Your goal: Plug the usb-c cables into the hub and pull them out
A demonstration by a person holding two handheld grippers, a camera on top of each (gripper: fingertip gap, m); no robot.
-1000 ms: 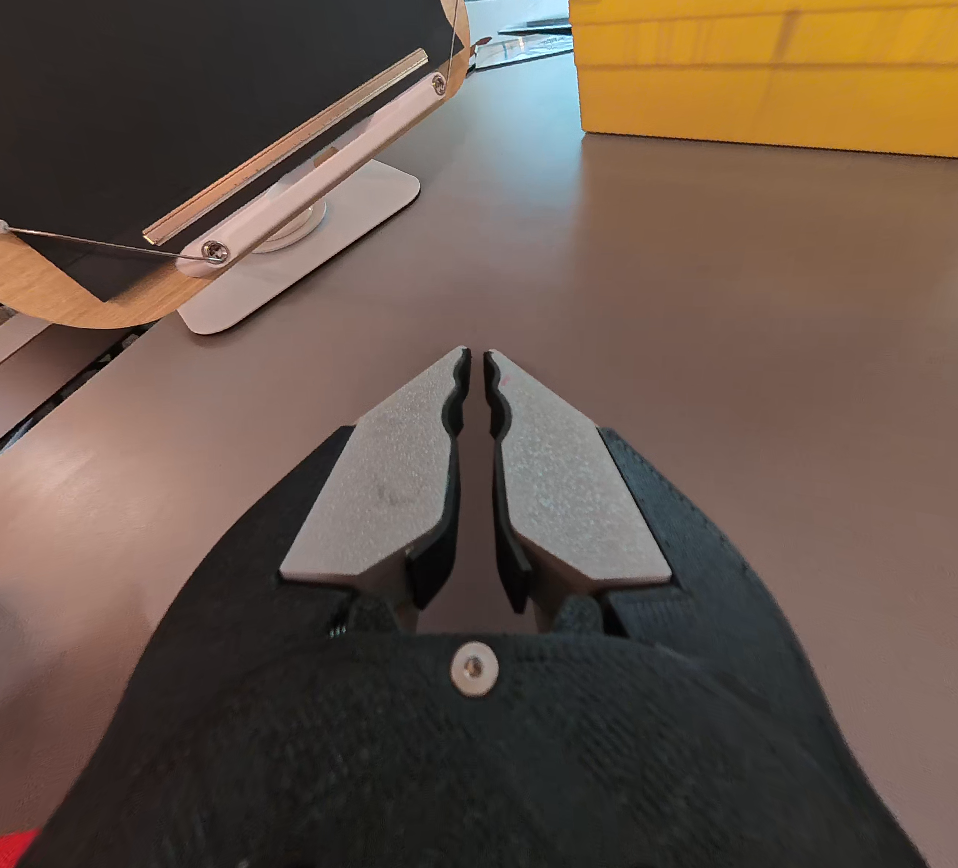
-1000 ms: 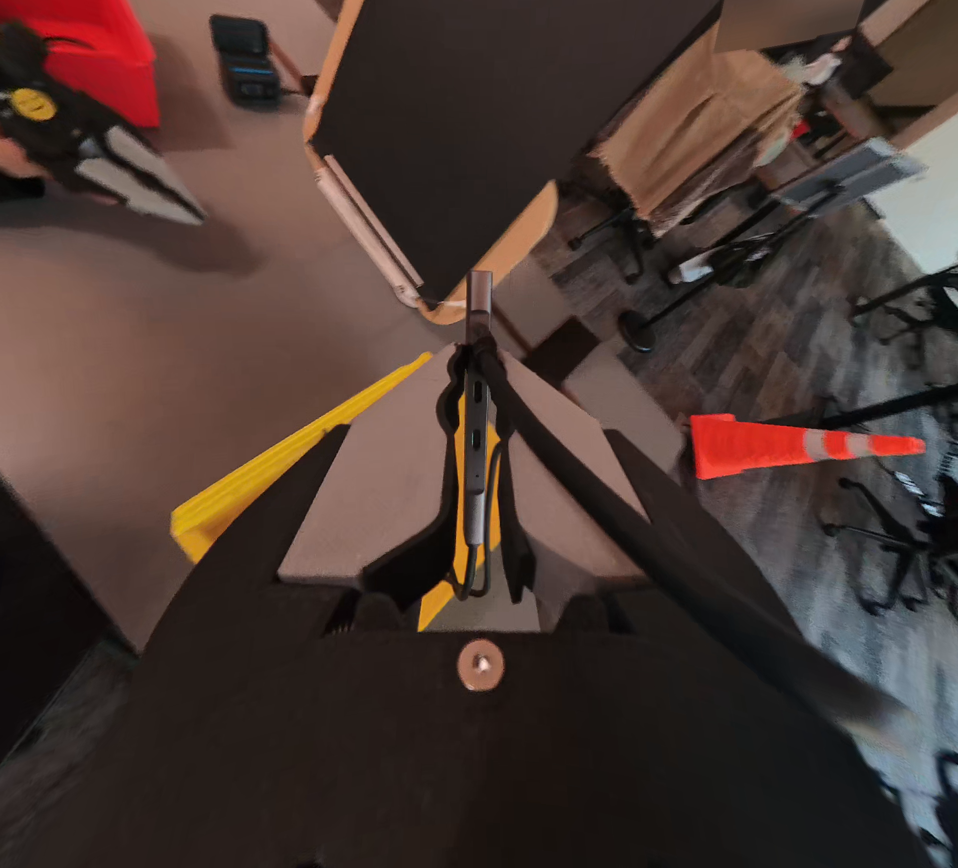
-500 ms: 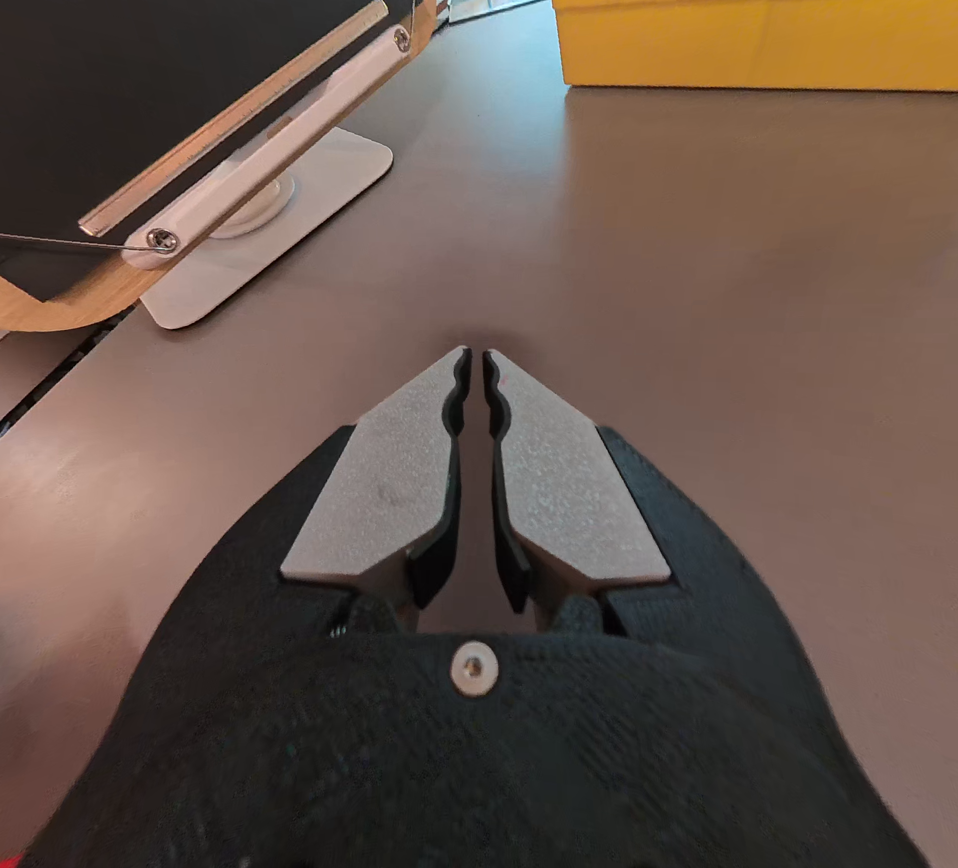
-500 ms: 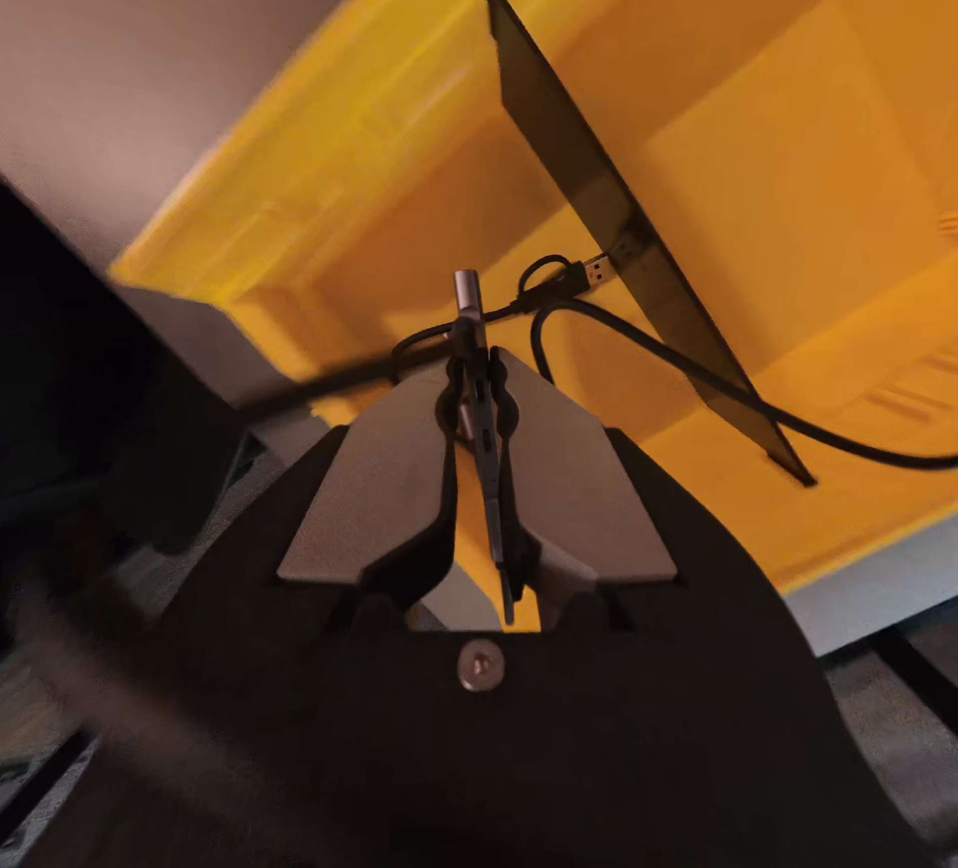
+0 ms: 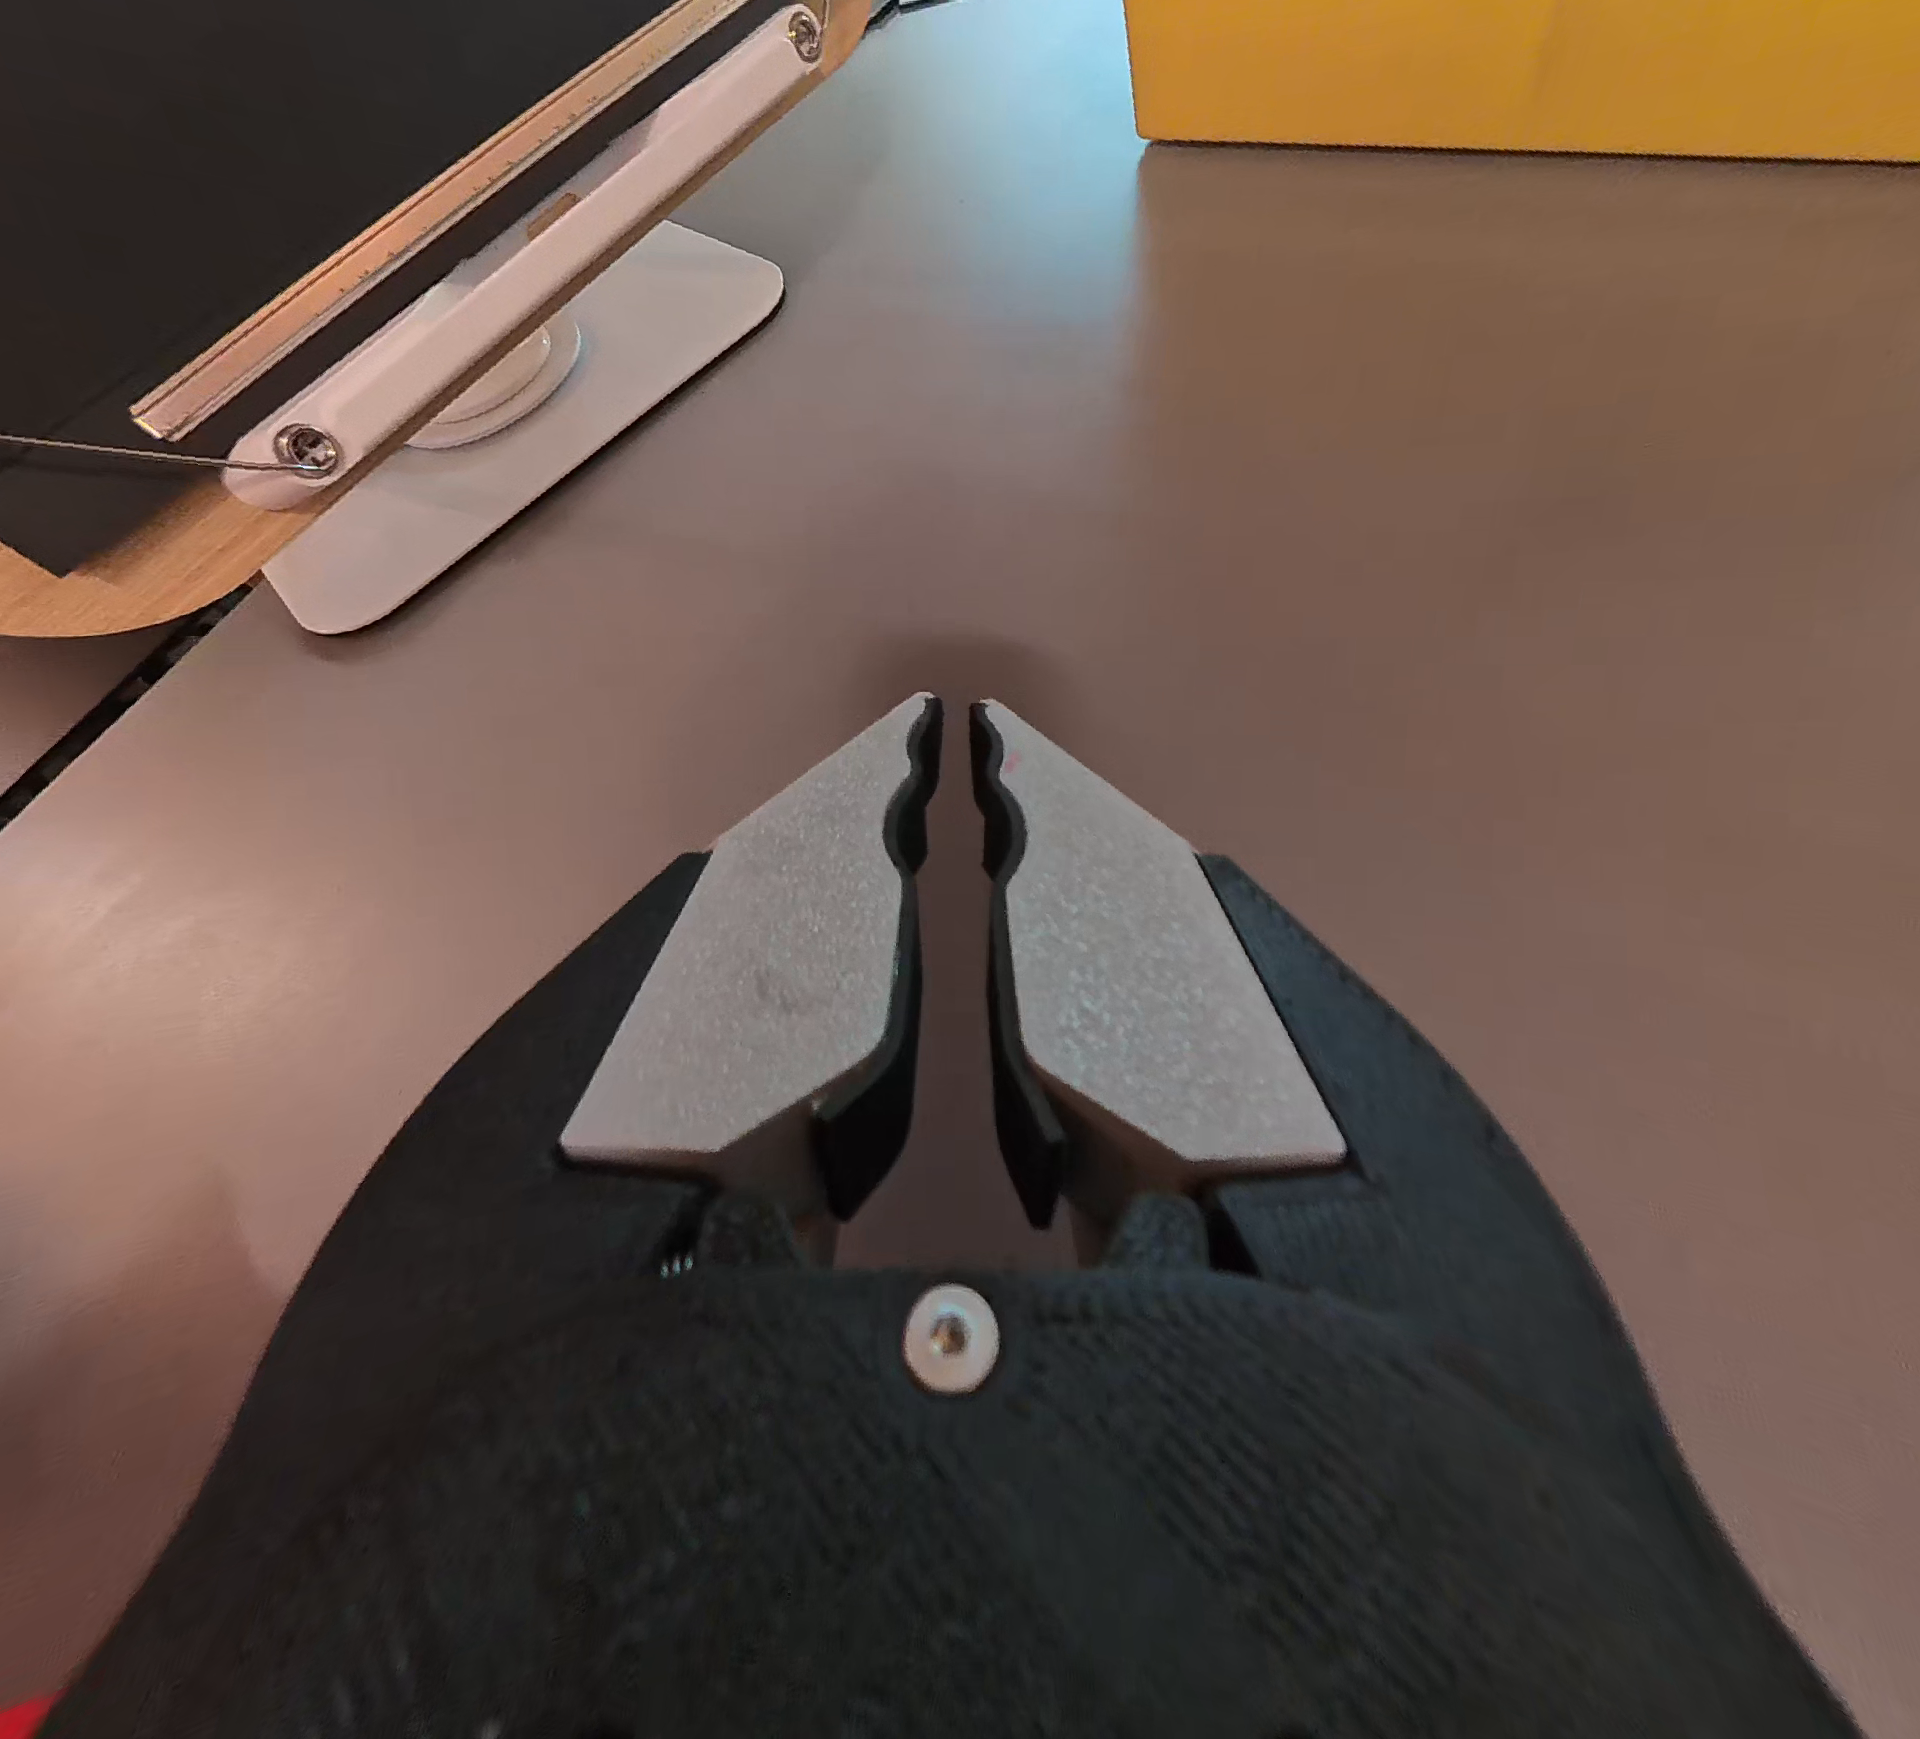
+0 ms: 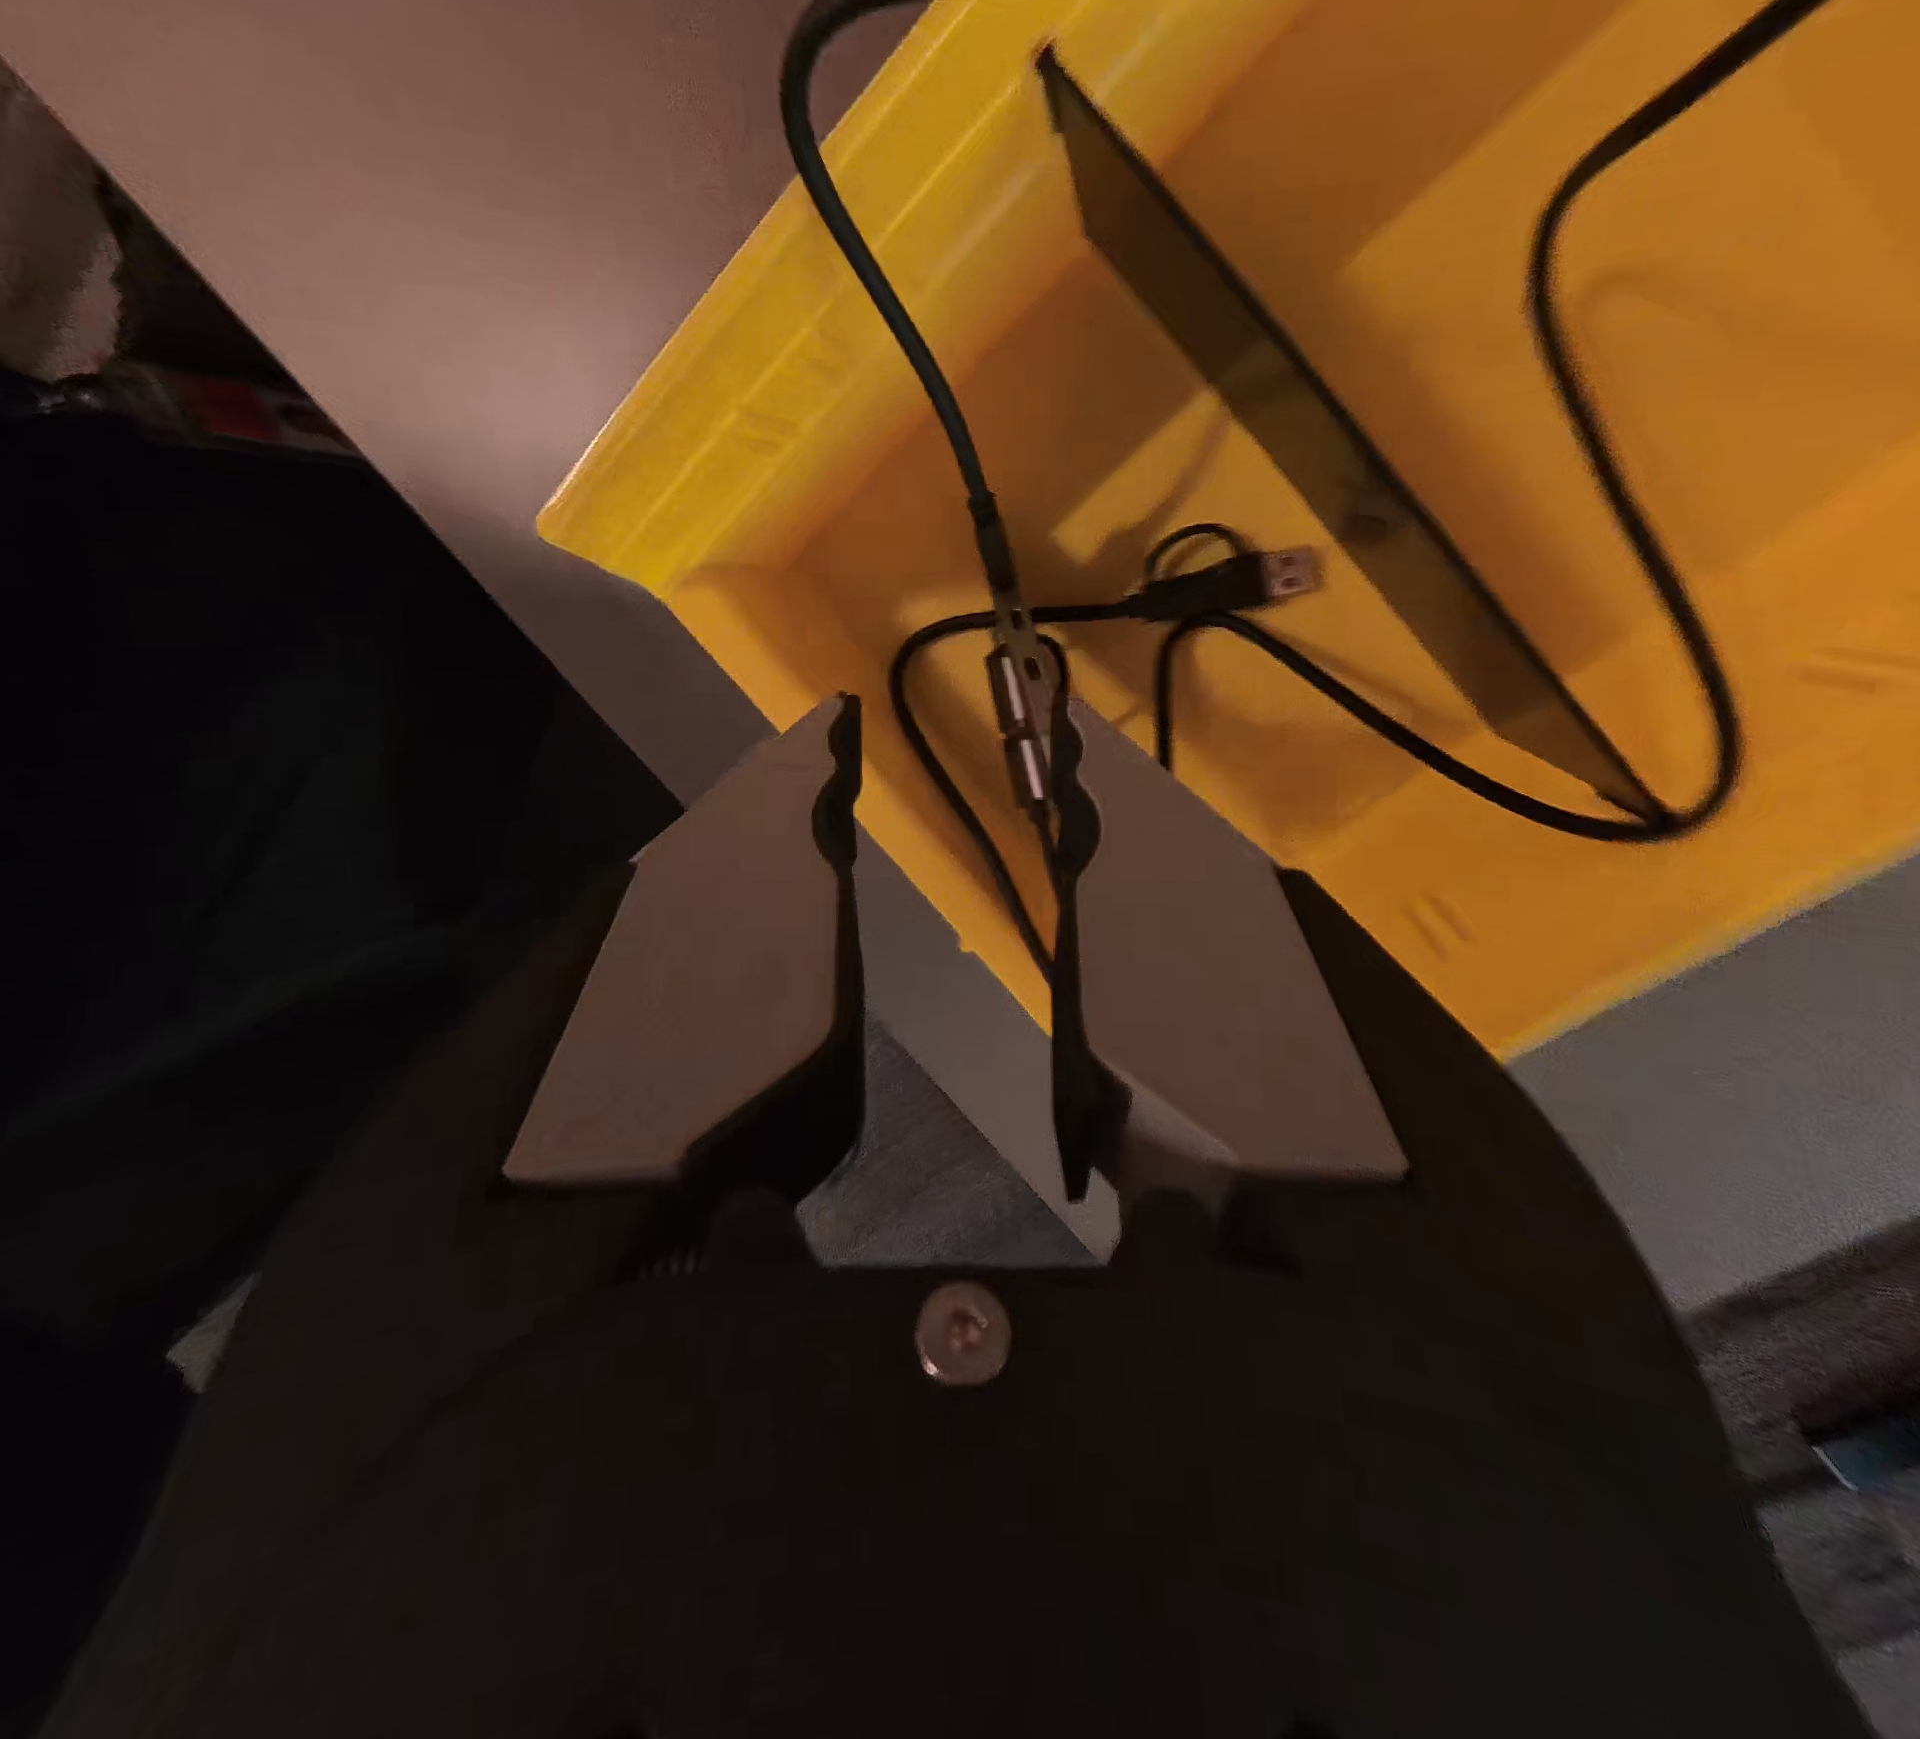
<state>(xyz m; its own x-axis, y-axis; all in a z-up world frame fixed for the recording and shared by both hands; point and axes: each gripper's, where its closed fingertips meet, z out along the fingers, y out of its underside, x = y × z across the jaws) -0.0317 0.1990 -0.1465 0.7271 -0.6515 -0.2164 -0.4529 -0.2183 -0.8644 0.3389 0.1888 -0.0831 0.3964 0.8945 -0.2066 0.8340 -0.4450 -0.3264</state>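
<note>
Brown desk (image 5: 1299, 442) spreads under the left gripper (image 5: 955, 715), which rests near it clenched on nothing. Over the yellow bin (image 6: 1558, 287), the right gripper (image 6: 956, 713) is released, jaws apart. The slim grey hub (image 6: 1013, 723) hangs just beside its right finger, long axis along the fingers, black cables (image 6: 883, 235) trailing into the bin. The right gripper looks far nearer.

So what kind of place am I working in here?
Probably an office or lab workbench. A brown table carries a yellow storage bin with black cables in it, and a board on a white stand sits beside it.
</note>
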